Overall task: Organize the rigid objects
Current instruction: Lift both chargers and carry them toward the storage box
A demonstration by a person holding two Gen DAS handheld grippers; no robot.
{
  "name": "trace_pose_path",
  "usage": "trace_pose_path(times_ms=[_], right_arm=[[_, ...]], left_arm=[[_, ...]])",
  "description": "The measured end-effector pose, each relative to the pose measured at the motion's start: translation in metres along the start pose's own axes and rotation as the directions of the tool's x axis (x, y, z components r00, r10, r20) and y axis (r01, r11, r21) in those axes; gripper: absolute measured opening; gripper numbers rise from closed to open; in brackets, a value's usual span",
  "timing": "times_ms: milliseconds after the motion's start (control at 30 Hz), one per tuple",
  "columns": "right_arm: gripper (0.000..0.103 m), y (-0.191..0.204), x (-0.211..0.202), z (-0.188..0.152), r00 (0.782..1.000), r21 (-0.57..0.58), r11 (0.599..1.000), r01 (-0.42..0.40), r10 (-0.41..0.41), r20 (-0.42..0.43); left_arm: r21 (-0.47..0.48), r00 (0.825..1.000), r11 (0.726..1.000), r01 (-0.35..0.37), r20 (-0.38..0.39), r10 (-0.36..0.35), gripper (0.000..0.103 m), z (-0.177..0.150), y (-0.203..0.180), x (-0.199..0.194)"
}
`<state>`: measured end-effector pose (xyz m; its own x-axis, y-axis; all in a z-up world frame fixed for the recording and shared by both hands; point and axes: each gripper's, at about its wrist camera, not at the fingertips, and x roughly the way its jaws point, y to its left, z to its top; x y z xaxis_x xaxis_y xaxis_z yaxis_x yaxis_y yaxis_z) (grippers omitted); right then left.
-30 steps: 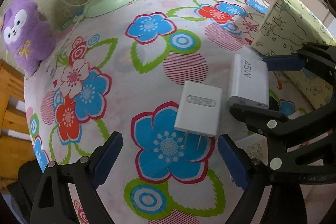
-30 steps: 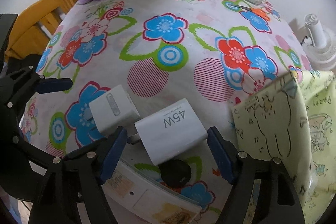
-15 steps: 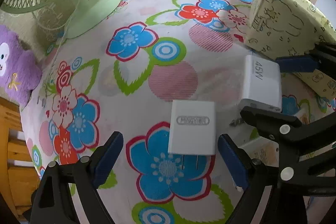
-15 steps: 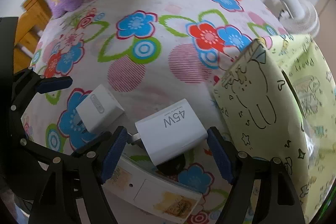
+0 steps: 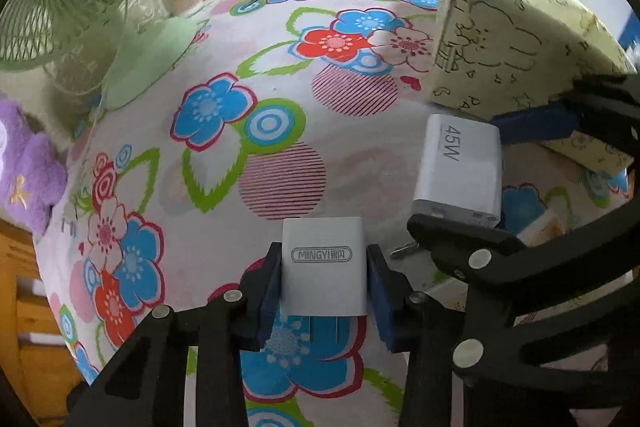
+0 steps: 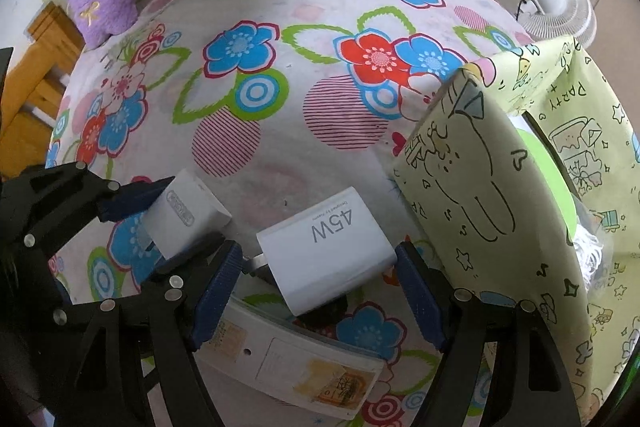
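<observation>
Left gripper (image 5: 324,283) clenched on small charger (image 5: 324,267); right gripper (image 6: 320,283) released, straddling 45W charger (image 6: 326,249). Pick-up step; next likely closing, then lifting toward yellow box (image 6: 500,211).

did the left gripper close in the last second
Yes. The left gripper was wide open around the small charger; now its pads press both its sides. The 45W charger beside it lies between the open right gripper's fingers.
</observation>
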<state>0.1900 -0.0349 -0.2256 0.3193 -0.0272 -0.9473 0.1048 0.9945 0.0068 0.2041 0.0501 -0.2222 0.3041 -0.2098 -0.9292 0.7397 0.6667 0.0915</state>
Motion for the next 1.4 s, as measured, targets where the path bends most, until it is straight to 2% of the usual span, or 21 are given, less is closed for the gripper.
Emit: trace_pose_path(times_ms=[267, 467, 500, 533, 600, 633, 767, 833, 900, 1000, 1233, 1400], right_arm=[[0.080, 0.000, 0.001, 0.000, 1.000, -0.003, 1.000, -0.013, 0.013, -0.015], [0.080, 0.001, -0.007, -0.001, 1.000, -0.013, 1.000, -0.005, 0.005, -0.016], [0.072, 0.001, -0.010, -0.001, 1.000, -0.014, 1.000, -0.004, 0.004, -0.010], [0.066, 0.001, -0.013, -0.001, 1.000, -0.017, 1.000, 0.013, -0.013, 0.003], [0.053, 0.003, -0.020, 0.000, 1.000, -0.032, 0.999, -0.010, 0.011, 0.008], [0.053, 0.005, -0.022, 0.000, 1.000, -0.042, 0.999, 0.002, -0.001, 0.009], [0.053, 0.004, -0.023, 0.000, 1.000, -0.053, 0.998, -0.024, 0.025, 0.018], [0.057, 0.002, -0.025, 0.000, 0.998, -0.047, 0.998, -0.039, 0.041, 0.041], [0.075, 0.005, -0.024, 0.001, 0.998, -0.076, 0.997, -0.035, 0.039, 0.050], [0.075, 0.011, -0.018, 0.003, 0.998, -0.119, 0.993, -0.021, 0.027, 0.050], [0.075, 0.013, 0.004, 0.005, 1.000, -0.135, 0.991, -0.010, 0.008, -0.011], [0.059, 0.012, 0.018, 0.004, 0.998, -0.137, 0.991, -0.005, -0.003, -0.056]], left_arm=[[-0.185, 0.996, 0.981, 0.060, -0.055, -0.071, 0.040, -0.009, 0.012, -0.008], [-0.287, 0.995, 0.956, 0.060, -0.054, -0.079, 0.040, -0.020, 0.016, -0.027], [-0.298, 0.996, 0.953, 0.059, -0.046, -0.076, 0.040, -0.020, 0.017, -0.031], [-0.305, 0.996, 0.950, 0.059, -0.038, -0.075, 0.040, -0.021, 0.017, -0.035], [-0.315, 0.998, 0.948, 0.056, -0.013, -0.063, 0.040, -0.022, 0.016, -0.044], [-0.312, 0.998, 0.949, 0.053, -0.006, -0.057, 0.040, -0.022, 0.014, -0.047], [-0.318, 0.999, 0.947, 0.047, -0.005, -0.052, 0.040, -0.028, 0.008, -0.049], [-0.313, 0.999, 0.949, 0.037, -0.009, -0.042, 0.040, -0.029, 0.007, -0.049], [-0.315, 0.999, 0.949, 0.030, -0.013, -0.036, 0.040, -0.030, 0.007, -0.047], [-0.327, 0.999, 0.945, 0.026, -0.011, -0.032, 0.040, -0.031, 0.010, -0.045], [-0.338, 0.999, 0.941, 0.022, -0.035, -0.036, 0.040, -0.034, 0.016, -0.032], [-0.355, 0.997, 0.934, 0.035, -0.046, -0.055, 0.041, -0.034, 0.019, -0.024]])
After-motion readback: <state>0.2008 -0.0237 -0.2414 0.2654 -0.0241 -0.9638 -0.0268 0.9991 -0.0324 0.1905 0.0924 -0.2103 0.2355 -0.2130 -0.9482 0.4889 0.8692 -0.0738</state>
